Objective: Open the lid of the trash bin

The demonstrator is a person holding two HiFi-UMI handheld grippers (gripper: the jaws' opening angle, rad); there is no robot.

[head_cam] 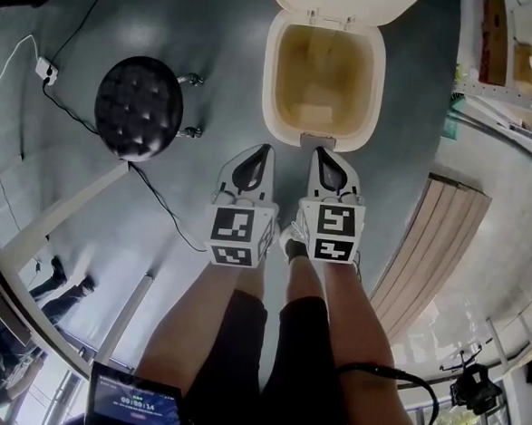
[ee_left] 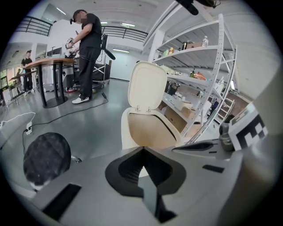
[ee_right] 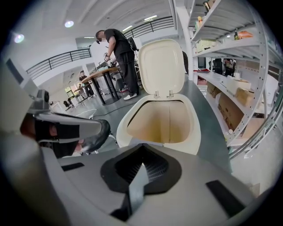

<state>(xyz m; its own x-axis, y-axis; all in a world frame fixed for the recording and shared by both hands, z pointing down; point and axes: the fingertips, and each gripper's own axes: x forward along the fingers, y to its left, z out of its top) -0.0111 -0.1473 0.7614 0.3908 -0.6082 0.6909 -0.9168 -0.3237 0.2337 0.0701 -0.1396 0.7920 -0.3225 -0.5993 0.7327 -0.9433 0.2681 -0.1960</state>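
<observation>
The cream trash bin (head_cam: 273,89) stands on the grey floor with its lid (head_cam: 344,2) swung up and back, and its inside shows bare. The bin (ee_left: 132,132) fills the middle of the left gripper view, lid (ee_left: 147,86) upright; the right gripper view shows the bin (ee_right: 128,115) and its raised lid (ee_right: 162,66) too. My left gripper (head_cam: 265,151) (ee_left: 142,149) and right gripper (head_cam: 318,152) (ee_right: 142,146) hang side by side just short of the bin's front, both shut on nothing. The bin's pedal (head_cam: 318,142) lies between their tips.
A black round stool (head_cam: 139,107) with a cable beside it stands to the left. Metal shelving (head_cam: 513,61) lines the right side, with a slatted wooden panel (head_cam: 432,241) below it. A person stands at a table (ee_left: 48,64) far off. My shoe (head_cam: 291,242) shows between the grippers.
</observation>
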